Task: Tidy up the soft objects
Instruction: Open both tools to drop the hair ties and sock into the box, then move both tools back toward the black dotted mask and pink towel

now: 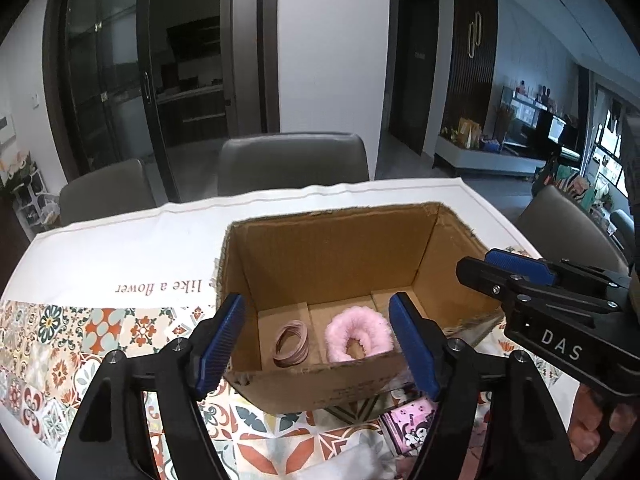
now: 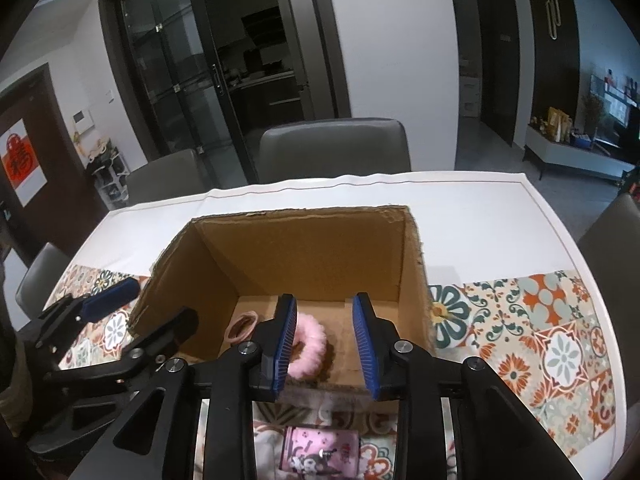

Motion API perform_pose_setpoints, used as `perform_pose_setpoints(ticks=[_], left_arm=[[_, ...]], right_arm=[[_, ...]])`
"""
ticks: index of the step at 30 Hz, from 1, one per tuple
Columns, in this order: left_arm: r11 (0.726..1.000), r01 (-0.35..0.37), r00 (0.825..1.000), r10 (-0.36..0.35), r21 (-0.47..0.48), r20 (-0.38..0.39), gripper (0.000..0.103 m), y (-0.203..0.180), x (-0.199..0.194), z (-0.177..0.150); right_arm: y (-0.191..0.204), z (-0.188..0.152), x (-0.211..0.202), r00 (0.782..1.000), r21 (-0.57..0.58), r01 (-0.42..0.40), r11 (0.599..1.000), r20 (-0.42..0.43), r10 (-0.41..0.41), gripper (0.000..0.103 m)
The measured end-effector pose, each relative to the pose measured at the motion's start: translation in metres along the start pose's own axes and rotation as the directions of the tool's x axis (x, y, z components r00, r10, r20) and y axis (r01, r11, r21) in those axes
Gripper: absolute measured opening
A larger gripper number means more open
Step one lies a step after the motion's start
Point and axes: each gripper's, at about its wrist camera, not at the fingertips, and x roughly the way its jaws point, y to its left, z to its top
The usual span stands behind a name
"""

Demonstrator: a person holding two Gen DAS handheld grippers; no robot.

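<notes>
Already the cardboard box (image 1: 340, 256) holds the pink fluffy scrunchie (image 1: 358, 338) and thin hair ties (image 1: 291, 343); the pink cartoon-print pouch (image 2: 320, 454) lies outside, before it. Left gripper (image 1: 320, 344) and right gripper (image 2: 325, 344) are spread, empty.

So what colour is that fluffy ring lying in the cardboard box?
Pale pink; the fluffy ring shows best in the left wrist view, in the box's middle compartment.

Fluffy pink scrunchie (image 1: 357, 338) and hair ties (image 1: 291, 343) inside cardboard box (image 1: 332, 252)
</notes>
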Motion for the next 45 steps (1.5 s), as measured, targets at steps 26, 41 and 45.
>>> perform_pose_setpoints(ticks=[26,41,45], left_arm=[[0.999,-0.023,0.997,0.026,-0.031,0.070,0.087,-0.008,-0.099,-0.039],[1.000,-0.008,1.000,0.008,-0.028,0.000,0.089,-0.018,-0.111,-0.085],[1.000,-0.011,1.000,0.011,-0.019,-0.028,0.089,-0.020,-0.110,-0.100]], right_arm=[[0.019,-0.032,-0.102,0.993,-0.009,0.045,0.999,0.107,-0.044,0.056],[0.016,-0.079,-0.113,0.998,-0.006,0.060,0.998,0.020,-0.060,0.058],[0.016,-0.092,-0.111,0.998,-0.007,0.056,0.998,-0.017,-0.056,0.058]])
